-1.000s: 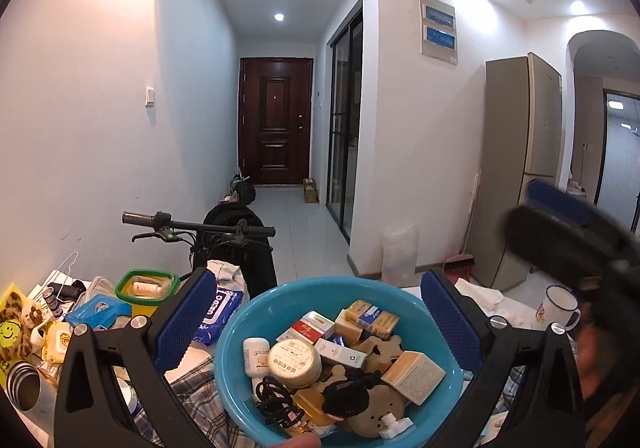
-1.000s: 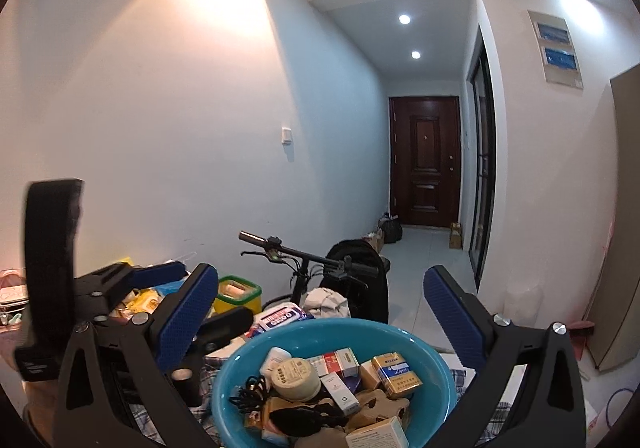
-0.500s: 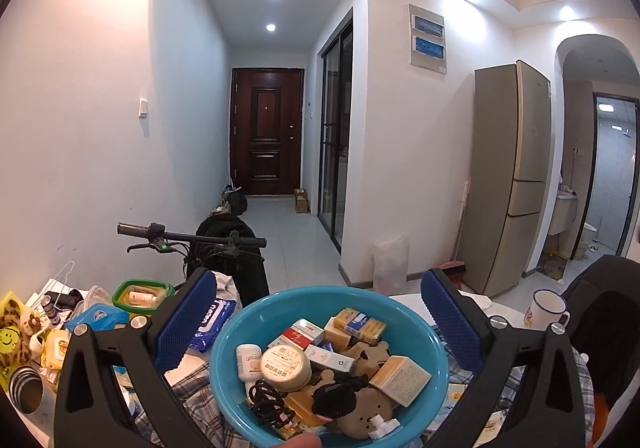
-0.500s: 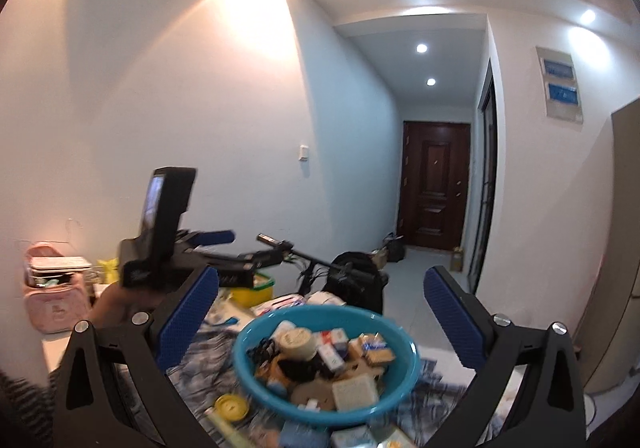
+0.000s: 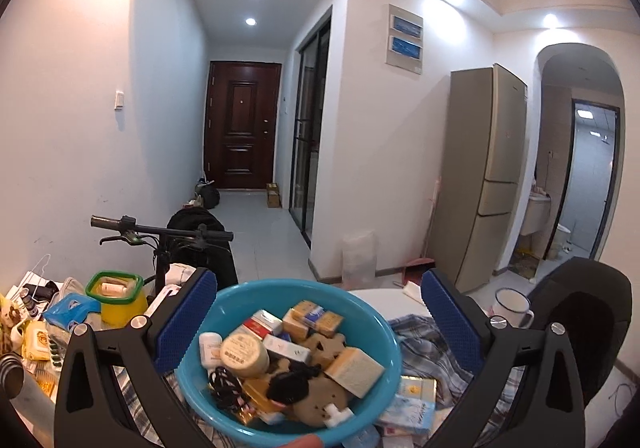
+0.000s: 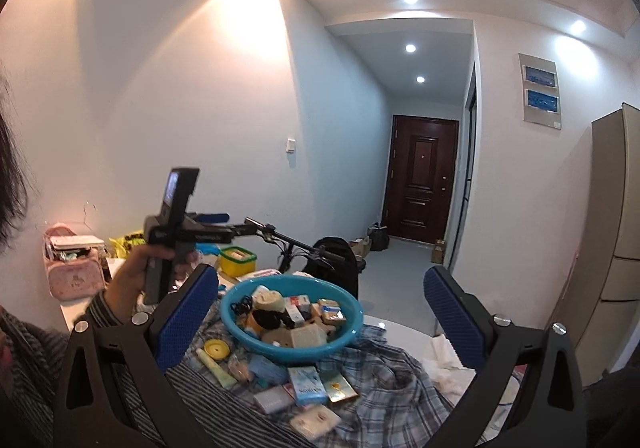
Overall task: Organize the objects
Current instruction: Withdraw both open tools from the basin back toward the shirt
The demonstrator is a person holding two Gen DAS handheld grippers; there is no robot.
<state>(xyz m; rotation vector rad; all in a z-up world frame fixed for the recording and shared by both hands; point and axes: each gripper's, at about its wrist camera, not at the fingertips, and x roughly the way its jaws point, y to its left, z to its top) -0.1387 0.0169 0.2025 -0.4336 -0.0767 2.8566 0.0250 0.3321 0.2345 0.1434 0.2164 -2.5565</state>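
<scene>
- Claws: the left gripper (image 5: 316, 324) and right gripper (image 6: 316, 318) both stand spread wide and empty.
- Right gripper has pulled back and up over the last second; the teal basin (image 6: 352, 332) now looks smaller and farther off.
- Left gripper stays low, fingers flanking the basin heaped with boxes and jars.
- Loose packets (image 6: 308, 384) lie on the plaid cloth (image 6: 384, 400) at the table's near edge, unsorted; no grasp begun.

basin (image 5: 362, 310): smooth, glossy blue plastic
shirt (image 6: 384, 376): soft checked cloth, crumpled
boxes (image 5: 316, 318): printed cardboard, slightly shiny
hand-held gripper (image 5: 320, 322): matt black plastic frame, blue ribbed pads (image 5: 186, 314), bright metal screws
door (image 5: 240, 125): dark polished wood
</scene>
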